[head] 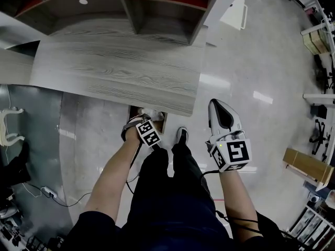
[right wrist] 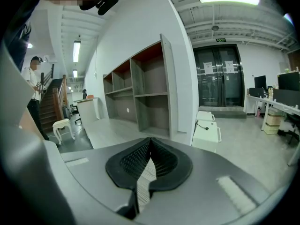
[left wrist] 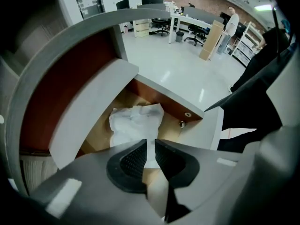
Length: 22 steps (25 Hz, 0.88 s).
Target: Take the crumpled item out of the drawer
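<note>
Left arm reached down below the desk [head: 120,67] edge, and the left gripper [left wrist: 150,145] had its jaws narrowly apart. The crumpled white item [left wrist: 136,123] lay in the open drawer [left wrist: 168,102] just ahead of its tips. Right gripper [right wrist: 150,142] was held out forward, jaws pressed together on nothing.

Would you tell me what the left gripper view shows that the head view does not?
Only the left gripper view: the whole crumpled item lying in the drawer, and the left gripper's jaws a narrow gap apart. Only the head view: the right gripper off to the side, and the desk top. Both: the left gripper at the open drawer.
</note>
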Motion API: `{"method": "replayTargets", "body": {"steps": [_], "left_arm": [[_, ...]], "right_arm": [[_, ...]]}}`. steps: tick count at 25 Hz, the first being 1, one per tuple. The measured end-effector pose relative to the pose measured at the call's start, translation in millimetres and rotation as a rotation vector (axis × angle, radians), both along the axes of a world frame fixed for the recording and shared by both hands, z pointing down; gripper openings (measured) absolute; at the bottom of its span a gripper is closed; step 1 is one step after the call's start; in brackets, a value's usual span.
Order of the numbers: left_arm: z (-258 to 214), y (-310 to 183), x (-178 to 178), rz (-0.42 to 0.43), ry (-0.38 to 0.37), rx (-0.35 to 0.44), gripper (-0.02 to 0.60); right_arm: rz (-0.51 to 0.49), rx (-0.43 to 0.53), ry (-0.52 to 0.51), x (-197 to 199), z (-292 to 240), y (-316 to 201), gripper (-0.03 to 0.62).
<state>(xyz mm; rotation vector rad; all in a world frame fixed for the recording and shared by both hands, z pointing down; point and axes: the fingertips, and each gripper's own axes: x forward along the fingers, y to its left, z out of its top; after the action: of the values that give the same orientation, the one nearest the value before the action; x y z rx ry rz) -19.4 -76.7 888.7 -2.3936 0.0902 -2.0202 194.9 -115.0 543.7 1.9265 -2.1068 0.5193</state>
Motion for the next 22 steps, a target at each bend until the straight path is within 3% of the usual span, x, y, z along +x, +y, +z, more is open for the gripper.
{"method": "replayTargets", "body": {"steps": [5,18,22], "left_arm": [[-7,0,-5,0.040,0.014,0.032,0.008],[-48,9,-20,0.169,0.050,0.121,0.005],[-67,11,-21,0.215,0.061,0.181,0.003]], "right_arm": [[-0.016,-0.005,-0.007,-9,4,0,0.006],[-0.119,0.026,-0.007,-40,-9,-13,0.006],[-0.157,0.043,-0.004,-50,-16,-15,0.006]]}}
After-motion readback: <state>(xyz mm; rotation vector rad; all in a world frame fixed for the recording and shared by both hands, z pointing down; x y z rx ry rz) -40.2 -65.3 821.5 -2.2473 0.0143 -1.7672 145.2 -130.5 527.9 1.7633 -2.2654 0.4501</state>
